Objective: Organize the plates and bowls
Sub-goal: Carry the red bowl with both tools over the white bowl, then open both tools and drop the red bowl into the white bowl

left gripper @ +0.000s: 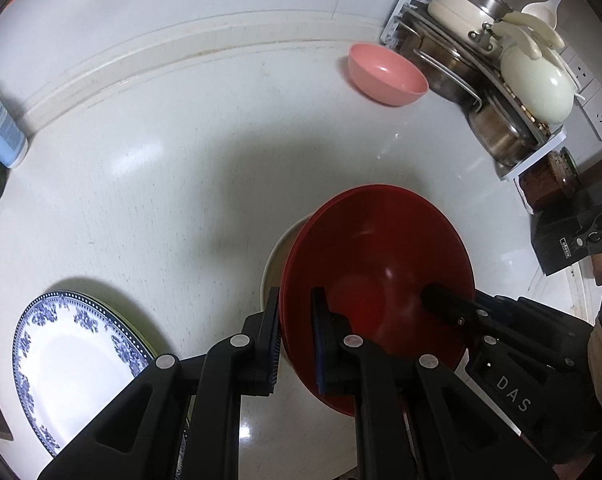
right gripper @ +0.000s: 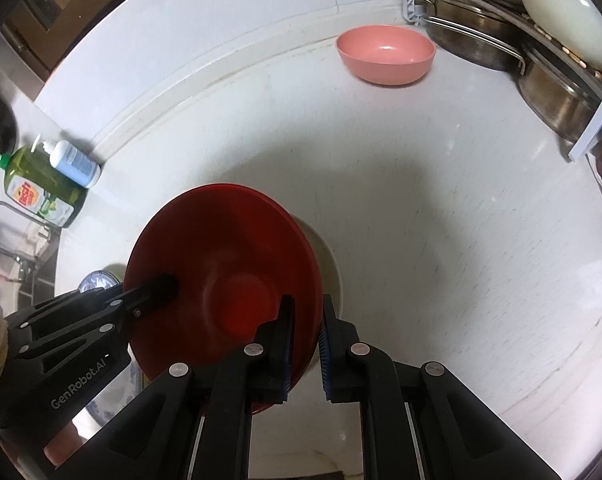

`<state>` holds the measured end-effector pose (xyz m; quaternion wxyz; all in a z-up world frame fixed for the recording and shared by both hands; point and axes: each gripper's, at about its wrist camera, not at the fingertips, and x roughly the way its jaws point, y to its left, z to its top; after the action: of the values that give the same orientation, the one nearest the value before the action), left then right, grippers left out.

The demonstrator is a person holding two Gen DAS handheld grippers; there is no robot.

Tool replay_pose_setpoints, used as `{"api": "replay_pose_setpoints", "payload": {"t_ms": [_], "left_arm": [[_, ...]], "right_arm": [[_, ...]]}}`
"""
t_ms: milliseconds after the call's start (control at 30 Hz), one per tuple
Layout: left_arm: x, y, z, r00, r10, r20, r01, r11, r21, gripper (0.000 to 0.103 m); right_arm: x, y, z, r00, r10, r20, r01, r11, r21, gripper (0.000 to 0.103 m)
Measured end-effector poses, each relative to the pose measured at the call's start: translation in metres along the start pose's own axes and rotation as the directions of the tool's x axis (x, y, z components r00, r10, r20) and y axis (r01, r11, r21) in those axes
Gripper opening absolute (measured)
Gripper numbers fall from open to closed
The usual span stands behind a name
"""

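Observation:
A red bowl (left gripper: 381, 264) (right gripper: 221, 256), apparently two nested, tilts over a cream dish (left gripper: 272, 264) (right gripper: 333, 280) on the white counter. My left gripper (left gripper: 297, 320) is shut on its left rim, one finger inside and one outside. My right gripper (right gripper: 307, 328) is shut on the opposite rim; its inner finger (left gripper: 441, 300) shows in the left wrist view. A blue-and-white patterned plate (left gripper: 69, 360) lies at the left on a green-rimmed plate. A pink bowl (left gripper: 387, 74) (right gripper: 385, 54) stands alone near the back wall.
A rack of steel pots and cream lids (left gripper: 489, 80) (right gripper: 521, 32) fills the back right corner. A white-blue bottle (left gripper: 1, 132) (right gripper: 75, 164) and a green detergent bottle (right gripper: 41, 192) stand at the left by the sink. A black box (left gripper: 561, 236) is at the right.

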<state>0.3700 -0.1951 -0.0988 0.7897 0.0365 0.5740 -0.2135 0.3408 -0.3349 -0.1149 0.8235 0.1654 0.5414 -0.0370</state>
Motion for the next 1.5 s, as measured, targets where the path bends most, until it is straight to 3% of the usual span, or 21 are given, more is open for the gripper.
{"api": "replay_pose_setpoints", "payload": {"t_ms": [633,700,800,933,1367,1500], "left_arm": [[0.014,0.002,0.000,0.999,0.035,-0.005,-0.035,0.999,0.003,0.015],[0.013,0.004,0.000,0.999,0.042,0.002,-0.042,0.999,-0.002,0.015],[0.008,0.006,-0.001,0.999,0.049,0.022,-0.049,0.999,-0.003,0.023],[0.000,0.008,-0.001,0.997,0.056,0.061,-0.056,0.998,-0.002,0.034],[-0.021,0.005,0.003,0.990,0.054,0.128,-0.060,0.997,0.045,0.046],[-0.030,0.008,0.008,0.984,0.069,0.167,-0.083,0.994,0.078,0.056]], "right_arm": [[0.013,0.005,-0.002,0.999,-0.039,-0.013,0.038,0.997,-0.070,0.014],[0.013,0.006,-0.003,0.999,-0.030,-0.014,0.028,0.997,-0.077,0.019],[0.009,0.009,-0.005,1.000,-0.021,-0.008,0.020,0.995,-0.097,0.032],[0.000,0.013,-0.008,0.996,-0.075,0.040,0.079,0.990,-0.117,0.053],[-0.032,0.012,-0.003,0.980,-0.112,0.164,0.124,0.990,-0.068,0.054],[-0.038,0.013,0.001,0.975,-0.114,0.192,0.121,0.992,-0.023,0.054]]}}
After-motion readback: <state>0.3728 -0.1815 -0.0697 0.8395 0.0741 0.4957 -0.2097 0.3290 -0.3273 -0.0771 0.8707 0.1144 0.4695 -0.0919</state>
